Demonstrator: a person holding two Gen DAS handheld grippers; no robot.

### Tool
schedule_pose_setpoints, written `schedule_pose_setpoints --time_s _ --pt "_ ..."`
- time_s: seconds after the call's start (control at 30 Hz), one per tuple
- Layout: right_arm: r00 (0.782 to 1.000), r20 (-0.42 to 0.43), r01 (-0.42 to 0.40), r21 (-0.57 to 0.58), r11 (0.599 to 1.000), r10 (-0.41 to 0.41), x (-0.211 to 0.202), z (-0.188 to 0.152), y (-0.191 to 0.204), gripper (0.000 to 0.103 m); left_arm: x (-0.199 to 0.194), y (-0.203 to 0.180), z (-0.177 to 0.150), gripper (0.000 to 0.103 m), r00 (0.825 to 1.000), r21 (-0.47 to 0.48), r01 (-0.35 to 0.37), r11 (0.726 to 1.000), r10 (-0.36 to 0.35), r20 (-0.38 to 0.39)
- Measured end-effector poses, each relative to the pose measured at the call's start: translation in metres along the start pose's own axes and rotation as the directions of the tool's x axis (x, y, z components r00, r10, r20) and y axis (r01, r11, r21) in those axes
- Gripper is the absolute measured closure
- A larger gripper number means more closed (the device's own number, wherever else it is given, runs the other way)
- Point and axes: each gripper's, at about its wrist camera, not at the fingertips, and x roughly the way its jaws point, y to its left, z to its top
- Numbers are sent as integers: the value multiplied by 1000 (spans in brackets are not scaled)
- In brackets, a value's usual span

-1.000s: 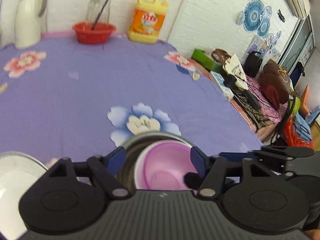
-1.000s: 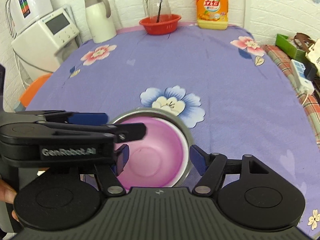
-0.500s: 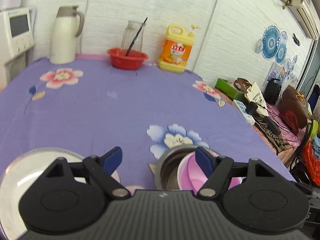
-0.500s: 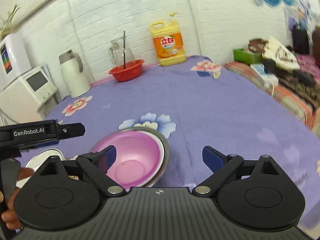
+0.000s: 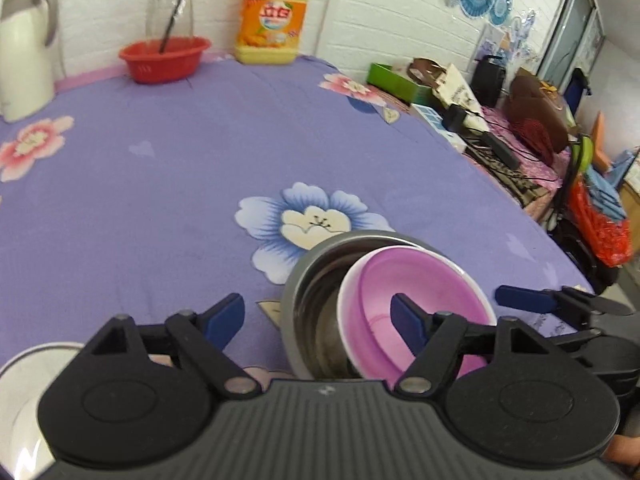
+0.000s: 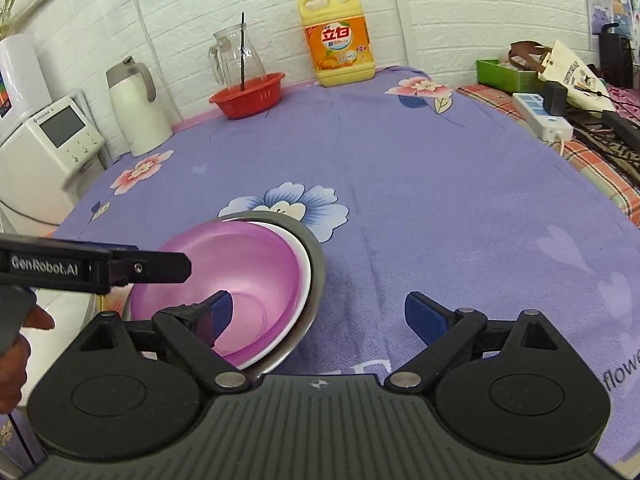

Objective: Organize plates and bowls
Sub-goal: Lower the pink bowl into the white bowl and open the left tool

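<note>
Left wrist view shows the pink plastic bowl (image 5: 412, 312) already nested, tilted, in the round steel bowl (image 5: 316, 280) on the purple floral tablecloth (image 5: 200, 168), both the left gripper (image 5: 318, 318) and right gripper (image 6: 318, 314) wide and empty, a shiny steel plate (image 5: 24, 392) apparently left.

"GenRobot.AI" is printed in pale letters on the left gripper (image 6: 96, 266) at nine o'clock. "flowe" is read on the tablecloth (image 6: 618, 372) at four o'clock.

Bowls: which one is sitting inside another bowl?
The pink bowl. It sits tilted inside the steel bowl; the red bowl stands alone by the wall.
</note>
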Motion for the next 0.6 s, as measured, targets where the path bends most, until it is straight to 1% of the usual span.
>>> schedule_pose_setpoints --time_s 0.03,0.07,0.17,0.3,0.33,0.43,0.6 --pt "1000 -10 1 -13 1000 -1 3 1 1 0 5 2 2 30 1000 3 22 1000 -22 -15" --pt "1000 -19 2 -26 1000 -3 7 1 3 0 10 3 3 30 999 1 25 1000 -25 -32" --pt "999 -35 -2 -42 999 0 13 2 5 0 23 4 4 30 998 23 -16 1000 17 -56" --pt "998 -65 -11 -45 999 8 24 0 7 0 34 0 3 32 997 41 -20 999 23 -73" --pt "998 -57 -10 -51 999 7 24 0 8 0 36 -2 2 31 997 52 -30 998 34 -76" --pt "998 -54 -12 -51 999 9 26 0 9 0 37 -3 2 31 997 67 -32 997 37 -74" --pt "1000 -12 -11 -31 999 10 24 -5 7 0 38 0 4 30 996 53 -21 998 25 -86"
